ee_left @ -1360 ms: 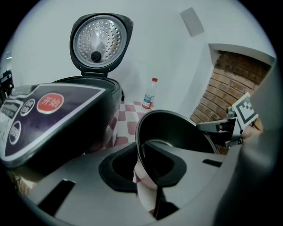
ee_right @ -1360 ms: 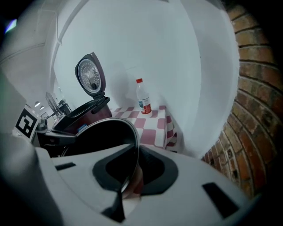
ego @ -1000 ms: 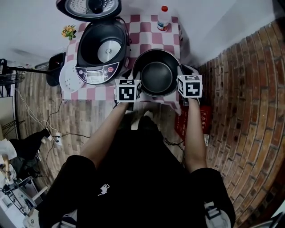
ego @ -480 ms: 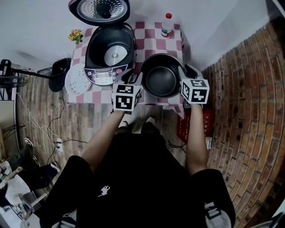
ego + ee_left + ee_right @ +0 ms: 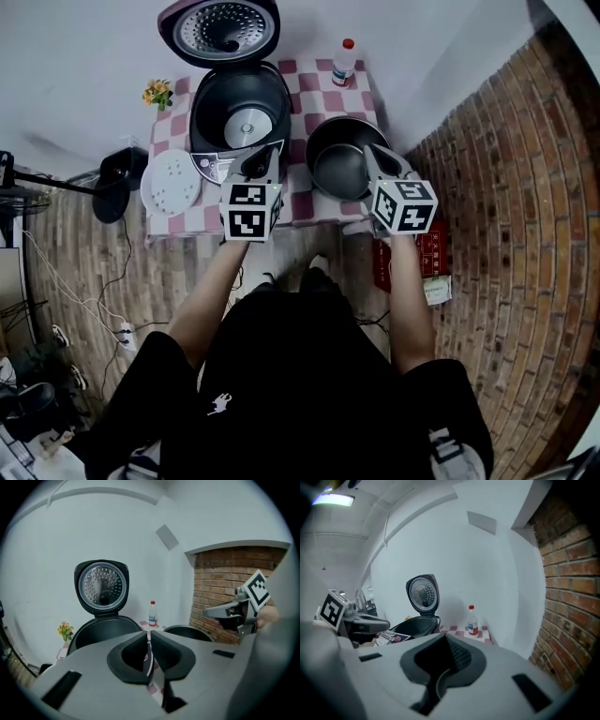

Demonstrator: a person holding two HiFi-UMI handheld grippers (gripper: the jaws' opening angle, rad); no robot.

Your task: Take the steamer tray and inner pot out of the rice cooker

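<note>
- Jaws of my left gripper have just been closing and now stand all but together, with only a thin slit between the pads and nothing between them.
- My right gripper has just closed too: its jaws are pressed fully together, and it is just as empty.
- From the head view I see the 2 grippers raised side by side over the near edge of the table, which wears a red-and-white checked cloth. The left one is in front of the rice cooker. The right one is at the near right of the inner pot.
- The inner pot is out of the cooker. It stands upright on the cloth just to the cooker's right, dark inside, and neither gripper holds it.
- The steamer tray, a white round disc full of holes, is also out. It lies flat at the table's left edge, just left of the cooker.
- The cooker's lid stands open at the far side, showing its perforated inner plate. Down in the bare cavity I see 1 round metal heating plate.
- A clear bottle with a red cap stands at the table's far right, well apart from the pot.
- A small bunch of yellow flowers sits at the far left, beside the cooker.
- A brick wall runs along the right.
</note>
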